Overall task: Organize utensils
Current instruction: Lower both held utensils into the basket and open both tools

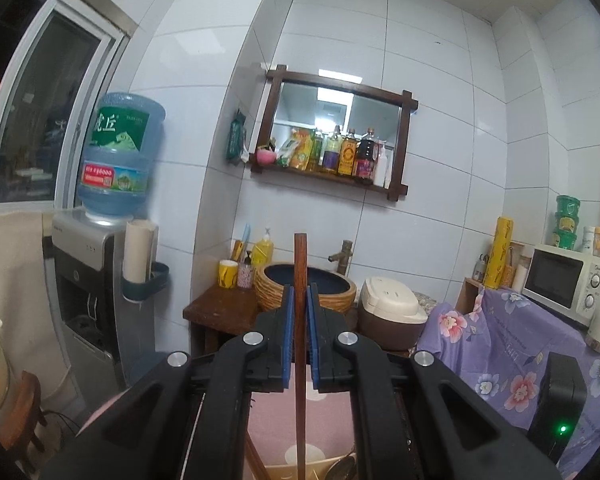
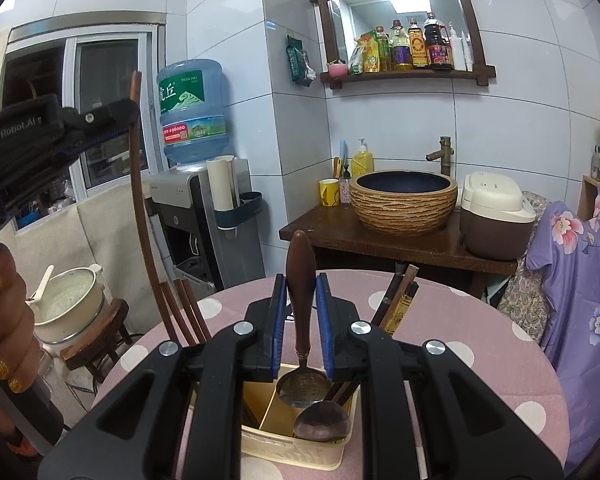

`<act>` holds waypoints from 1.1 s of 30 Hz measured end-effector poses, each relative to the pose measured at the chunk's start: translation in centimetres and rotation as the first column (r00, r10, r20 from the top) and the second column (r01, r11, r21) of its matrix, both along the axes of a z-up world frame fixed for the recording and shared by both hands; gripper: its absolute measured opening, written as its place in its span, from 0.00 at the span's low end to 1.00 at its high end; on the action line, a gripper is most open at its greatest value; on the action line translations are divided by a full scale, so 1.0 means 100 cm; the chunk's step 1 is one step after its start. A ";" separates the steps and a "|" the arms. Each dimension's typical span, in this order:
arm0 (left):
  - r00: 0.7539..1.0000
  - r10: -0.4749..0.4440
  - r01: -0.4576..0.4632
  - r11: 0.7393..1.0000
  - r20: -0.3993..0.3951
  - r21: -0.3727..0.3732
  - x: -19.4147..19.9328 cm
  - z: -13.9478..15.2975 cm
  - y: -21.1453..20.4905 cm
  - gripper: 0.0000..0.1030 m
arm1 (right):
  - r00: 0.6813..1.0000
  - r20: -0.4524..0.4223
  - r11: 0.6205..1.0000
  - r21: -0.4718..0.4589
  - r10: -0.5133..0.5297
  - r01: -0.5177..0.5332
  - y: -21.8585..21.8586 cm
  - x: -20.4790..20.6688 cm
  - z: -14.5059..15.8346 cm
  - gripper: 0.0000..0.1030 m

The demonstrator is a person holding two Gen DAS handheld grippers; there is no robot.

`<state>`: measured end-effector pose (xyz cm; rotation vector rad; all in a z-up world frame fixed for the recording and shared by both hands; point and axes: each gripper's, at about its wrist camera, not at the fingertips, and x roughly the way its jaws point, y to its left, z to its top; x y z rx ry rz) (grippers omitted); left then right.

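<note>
In the left wrist view my left gripper (image 1: 300,304) is shut on a brown wooden chopstick (image 1: 300,256) that stands upright between the blue pads. The right wrist view shows that left gripper (image 2: 126,118) at the upper left, with the long chopstick (image 2: 140,220) reaching down to the left of the cream utensil holder (image 2: 288,446). My right gripper (image 2: 301,300) is shut on the wooden handle of a spoon (image 2: 301,276), whose metal bowl hangs over the holder. Another spoon (image 2: 320,422) lies in the holder, and dark chopsticks (image 2: 398,302) lean out of it at the right.
The holder stands on a round pink table with white dots (image 2: 480,360). Behind are a water dispenser (image 2: 204,216), a woven basin (image 2: 404,200), a rice cooker (image 2: 496,216) and purple floral cloth (image 2: 580,272). A pot (image 2: 72,300) sits on a stool at the left. A person's hand (image 2: 4,312) holds the left gripper.
</note>
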<state>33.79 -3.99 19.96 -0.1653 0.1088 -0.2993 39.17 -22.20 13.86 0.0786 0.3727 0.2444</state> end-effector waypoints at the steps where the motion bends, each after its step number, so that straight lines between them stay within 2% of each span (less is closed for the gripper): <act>1: 1.000 0.006 -0.006 1.000 0.005 -0.002 0.001 -0.001 -0.001 0.07 | 1.000 -0.003 1.000 -0.004 0.001 -0.001 0.001 0.000 -0.002 0.15; 5: 0.999 -0.007 0.007 1.000 -0.044 -0.005 0.011 -0.017 -0.005 0.07 | 1.000 -0.018 1.000 -0.008 0.009 -0.009 0.003 -0.002 -0.010 0.15; 11: 0.995 -0.010 0.011 1.000 -0.095 0.011 0.012 -0.058 -0.011 0.07 | 0.998 -0.049 0.999 -0.035 0.031 -0.033 0.005 -0.004 -0.027 0.15; 18: 0.987 -0.031 0.042 0.997 -0.158 0.065 0.010 -0.097 -0.019 0.07 | 0.993 -0.099 0.995 -0.071 0.064 -0.072 0.007 -0.004 -0.045 0.15; 23: 0.975 -0.044 0.065 0.994 -0.217 0.087 0.013 -0.119 -0.019 0.07 | 0.993 -0.092 0.989 -0.122 0.075 -0.086 0.013 -0.008 -0.050 0.15; 28: 0.969 -0.049 0.071 0.994 -0.243 0.084 0.015 -0.125 -0.016 0.07 | 0.993 -0.092 0.988 -0.126 0.073 -0.085 0.015 -0.008 -0.051 0.15; 33: 0.970 -0.052 0.070 0.995 -0.236 0.069 0.011 -0.122 -0.013 0.07 | 0.995 -0.075 0.990 -0.117 0.070 -0.078 0.014 -0.010 -0.048 0.16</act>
